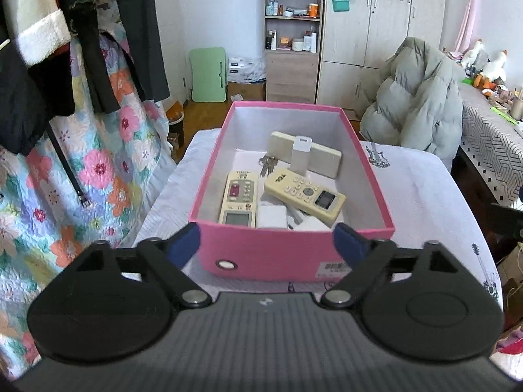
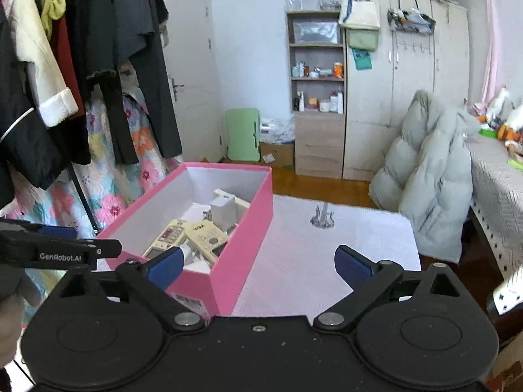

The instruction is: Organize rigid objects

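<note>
Left wrist view: our left gripper (image 1: 264, 241) is wide open and holds nothing. Just past it sits the pink box (image 1: 294, 254) on the white cloth (image 1: 425, 196). Inside lie 2 remotes (image 1: 304, 194), keys (image 1: 267, 164) and a white charger (image 1: 300, 155). Right wrist view: our right gripper (image 2: 258, 263) is wide open and empty too, over the cloth beside the box. Far back stands a shelf (image 2: 317, 94).

Home bedroom: hung clothes on rail (image 2: 81, 32), wardrobe (image 2: 408, 81), toiletry shelf unit (image 2: 317, 65), puffer jacket (image 1: 418, 98), plush toys (image 1: 490, 65).
</note>
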Tool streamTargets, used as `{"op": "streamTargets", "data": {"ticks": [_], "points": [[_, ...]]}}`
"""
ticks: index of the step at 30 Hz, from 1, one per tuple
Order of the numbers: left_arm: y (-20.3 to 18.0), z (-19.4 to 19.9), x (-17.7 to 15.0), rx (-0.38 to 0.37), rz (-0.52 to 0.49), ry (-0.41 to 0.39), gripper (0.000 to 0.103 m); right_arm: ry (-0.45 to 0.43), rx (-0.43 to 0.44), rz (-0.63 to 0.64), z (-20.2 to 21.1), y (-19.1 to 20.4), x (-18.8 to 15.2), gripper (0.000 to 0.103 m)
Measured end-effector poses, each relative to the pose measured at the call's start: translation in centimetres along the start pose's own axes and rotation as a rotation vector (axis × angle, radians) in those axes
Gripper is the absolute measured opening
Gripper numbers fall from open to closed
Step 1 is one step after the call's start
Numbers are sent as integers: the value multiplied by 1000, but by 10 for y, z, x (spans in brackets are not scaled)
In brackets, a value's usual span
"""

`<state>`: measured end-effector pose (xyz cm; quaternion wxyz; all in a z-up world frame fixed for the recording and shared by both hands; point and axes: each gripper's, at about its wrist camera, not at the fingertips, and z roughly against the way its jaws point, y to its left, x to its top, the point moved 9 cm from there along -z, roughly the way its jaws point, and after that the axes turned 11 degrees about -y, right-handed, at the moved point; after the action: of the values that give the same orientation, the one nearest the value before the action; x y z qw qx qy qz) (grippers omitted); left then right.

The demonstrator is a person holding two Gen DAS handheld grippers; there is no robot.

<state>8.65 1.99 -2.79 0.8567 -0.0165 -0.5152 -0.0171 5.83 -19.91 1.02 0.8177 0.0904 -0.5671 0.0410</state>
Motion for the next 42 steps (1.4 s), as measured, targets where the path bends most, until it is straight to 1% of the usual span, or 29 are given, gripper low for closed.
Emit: {"op": "streamTargets", "data": {"ticks": [1, 6, 10, 14, 18, 22, 26, 33, 38, 42], "points": [[-1, 1, -2, 0, -1, 6, 95, 8, -4, -12, 0, -2, -1, 101], [-1, 5, -9, 0, 3, 29, 99, 38, -48, -59, 4, -13, -9, 101], [-4, 6, -12, -3, -5, 41, 99, 35, -30, -79, 11, -16, -14, 101], [-6, 7, -13, -10, -16, 55, 99, 29, -68, -41, 15, -18, -14, 101], [-8, 6, -16, -5, -41, 69, 99, 38, -69, -26, 16, -17, -16, 101], [-9, 7, -19, 10, -39, 76, 99, 41, -73, 8, 16, -16, -19, 101], [-13, 6, -24, 10, -51, 87, 99, 50, -77, -3, 12, -19, -20, 101], [-14, 5, -29, 32, -64, 104, 99, 75, -93, 19, 10, -21, -26, 101], [-20, 6, -30, 45, -105, 94, 99, 74, -88, 9, 11, -26, -28, 101], [-22, 10, -29, 33, -98, 80, 99, 53, -86, 6, 15, -29, -28, 101]]}}
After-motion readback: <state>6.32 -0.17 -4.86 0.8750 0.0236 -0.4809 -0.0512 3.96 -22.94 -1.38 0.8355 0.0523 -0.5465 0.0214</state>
